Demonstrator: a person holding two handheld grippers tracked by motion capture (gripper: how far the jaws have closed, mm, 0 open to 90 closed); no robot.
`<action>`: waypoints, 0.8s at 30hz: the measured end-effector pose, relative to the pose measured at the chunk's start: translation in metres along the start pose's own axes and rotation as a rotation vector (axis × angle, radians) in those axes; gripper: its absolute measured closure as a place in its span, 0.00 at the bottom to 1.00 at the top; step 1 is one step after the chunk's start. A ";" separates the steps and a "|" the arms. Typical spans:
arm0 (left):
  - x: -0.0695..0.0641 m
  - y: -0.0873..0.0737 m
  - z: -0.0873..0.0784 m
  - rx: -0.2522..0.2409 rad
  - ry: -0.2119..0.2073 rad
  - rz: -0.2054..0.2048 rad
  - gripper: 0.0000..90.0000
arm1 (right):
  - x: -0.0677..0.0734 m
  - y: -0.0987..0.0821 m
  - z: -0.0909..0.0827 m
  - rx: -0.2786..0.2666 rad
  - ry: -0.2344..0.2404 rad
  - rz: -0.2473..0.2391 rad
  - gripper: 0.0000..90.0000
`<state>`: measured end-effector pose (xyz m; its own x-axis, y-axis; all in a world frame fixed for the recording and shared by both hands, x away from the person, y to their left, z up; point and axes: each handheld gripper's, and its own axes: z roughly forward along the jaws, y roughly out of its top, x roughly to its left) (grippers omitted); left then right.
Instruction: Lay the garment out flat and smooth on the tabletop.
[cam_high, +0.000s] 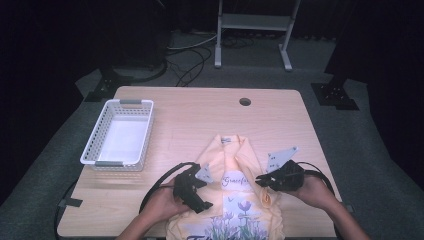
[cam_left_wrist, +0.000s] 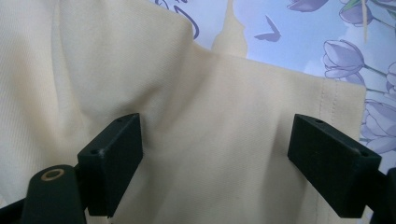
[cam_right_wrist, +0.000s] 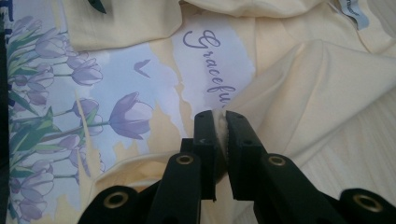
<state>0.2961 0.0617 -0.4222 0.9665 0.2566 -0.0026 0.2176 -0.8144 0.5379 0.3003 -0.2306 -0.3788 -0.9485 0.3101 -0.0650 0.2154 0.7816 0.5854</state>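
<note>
Work in hand: I was folding the yellow T-shirt, which lay spread at the near edge of the table, its collar pointing to 12 o'clock from my seat.
Right gripper: I had its jaws clamped hard on a fold of the shirt's cloth; in the right gripper view a pinch of cream fabric showed squeezed between the pads.
Left gripper: I held its jaws wide apart over plain yellow cloth, gripping nothing.
Printed panel: the tulips and the script lay at about 9 o'clock of the pinched fold in the right gripper view.
Basket: the white basket stood well apart, at about 10 o'clock from the shirt.
How I judged it best done: carry the pinched edge low and level across the print so the fold line stayed straight; press the left gripper down as an anchor first, since loose cloth would likely drag and bunch.
Risk: I reckoned a thin pinch could slip out if I lifted too fast.
</note>
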 end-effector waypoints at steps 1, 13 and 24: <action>0.000 0.000 0.000 0.002 0.000 0.001 0.19 | 0.000 -0.001 -0.001 -0.001 -0.005 -0.002 0.93; -0.001 0.001 0.000 0.012 0.000 0.003 0.18 | -0.006 -0.012 -0.014 0.011 -0.034 0.010 0.93; -0.002 0.002 0.001 0.013 0.000 0.002 0.16 | -0.011 -0.021 -0.027 0.017 -0.068 0.035 0.93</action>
<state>0.2950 0.0594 -0.4223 0.9668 0.2555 -0.0013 0.2178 -0.8214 0.5271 0.3004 -0.2651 -0.3689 -0.9226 0.3726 -0.0999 0.2522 0.7785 0.5747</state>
